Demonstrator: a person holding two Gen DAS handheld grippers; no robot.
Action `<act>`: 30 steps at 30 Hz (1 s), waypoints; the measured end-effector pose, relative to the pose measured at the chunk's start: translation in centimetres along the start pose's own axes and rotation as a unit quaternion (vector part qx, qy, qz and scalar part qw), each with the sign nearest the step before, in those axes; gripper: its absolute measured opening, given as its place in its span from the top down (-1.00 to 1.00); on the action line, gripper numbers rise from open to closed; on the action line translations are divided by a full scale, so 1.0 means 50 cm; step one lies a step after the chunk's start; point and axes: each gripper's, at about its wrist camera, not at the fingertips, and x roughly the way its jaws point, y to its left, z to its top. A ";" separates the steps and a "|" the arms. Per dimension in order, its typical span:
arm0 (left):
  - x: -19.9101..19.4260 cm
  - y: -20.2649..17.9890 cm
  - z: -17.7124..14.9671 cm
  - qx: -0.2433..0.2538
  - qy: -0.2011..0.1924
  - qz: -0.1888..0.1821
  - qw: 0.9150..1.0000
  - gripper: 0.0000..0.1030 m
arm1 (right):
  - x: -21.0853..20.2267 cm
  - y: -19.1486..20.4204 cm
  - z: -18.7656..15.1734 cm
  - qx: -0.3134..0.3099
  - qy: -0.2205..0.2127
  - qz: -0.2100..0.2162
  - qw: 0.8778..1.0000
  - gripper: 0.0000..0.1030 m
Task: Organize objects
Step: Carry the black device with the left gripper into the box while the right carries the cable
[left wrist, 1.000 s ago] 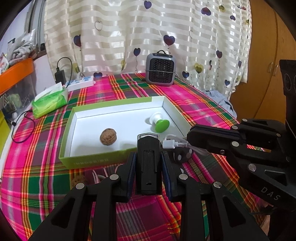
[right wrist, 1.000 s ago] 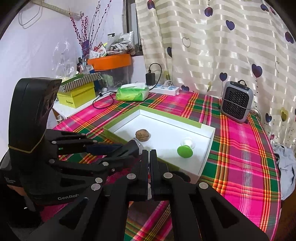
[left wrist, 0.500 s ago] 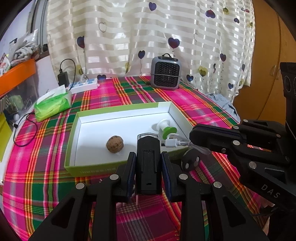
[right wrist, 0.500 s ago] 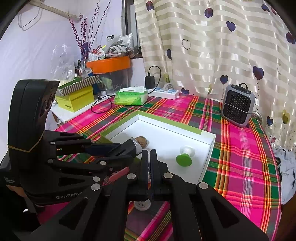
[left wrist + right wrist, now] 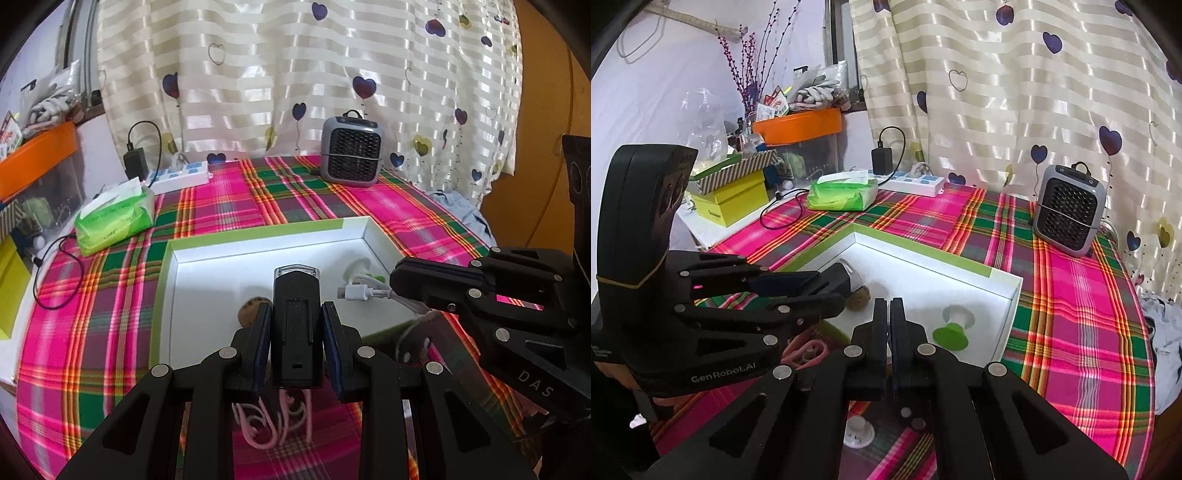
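My left gripper point(image 5: 296, 325) is shut on a black bike light point(image 5: 296, 321) and holds it over the near edge of the green-rimmed white box point(image 5: 258, 236). My right gripper point(image 5: 889, 314) is shut on a white USB cable point(image 5: 364, 292), whose plug end hangs over the box. In the box lie a walnut point(image 5: 248, 312), partly hidden by the light, and a green-and-white suction knob point(image 5: 951, 332). The left gripper also shows in the right wrist view point(image 5: 798, 284), and the right gripper in the left wrist view point(image 5: 424, 284).
A grey mini heater point(image 5: 350, 151), a green tissue pack point(image 5: 115, 218) and a white power strip point(image 5: 177, 180) stand on the plaid table point(image 5: 92, 332) beyond the box. A pink cord point(image 5: 273, 424) lies under my left gripper. A white round disc point(image 5: 858, 430) lies under my right gripper.
Both grippers have risen and moved forward over the box. The cable has lifted with the right gripper, and its plug end now hangs above the box floor. The walnut is now partly hidden.
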 end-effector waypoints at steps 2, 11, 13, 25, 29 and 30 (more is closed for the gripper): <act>0.007 0.007 0.006 0.001 0.001 0.004 1.000 0.52 | 0.006 -0.003 0.001 0.001 0.002 0.000 1.000 0.97; 0.041 0.048 0.020 -0.014 0.012 0.014 1.000 0.52 | 0.046 -0.012 0.013 0.003 0.015 -0.001 1.000 0.97; 0.049 0.059 0.021 -0.021 0.014 0.017 1.000 0.52 | 0.055 -0.013 0.015 0.003 0.018 -0.001 1.000 0.97; 0.097 0.098 0.012 -0.046 0.043 0.028 0.998 0.52 | 0.105 -0.026 0.003 0.015 0.047 -0.004 0.999 0.97; 0.103 0.102 0.011 -0.048 0.045 0.031 0.997 0.52 | 0.116 -0.025 -0.002 0.016 0.054 -0.003 0.998 0.97; 0.103 0.102 0.011 -0.049 0.045 0.031 0.997 0.52 | 0.118 -0.024 -0.003 0.016 0.057 -0.002 0.998 0.97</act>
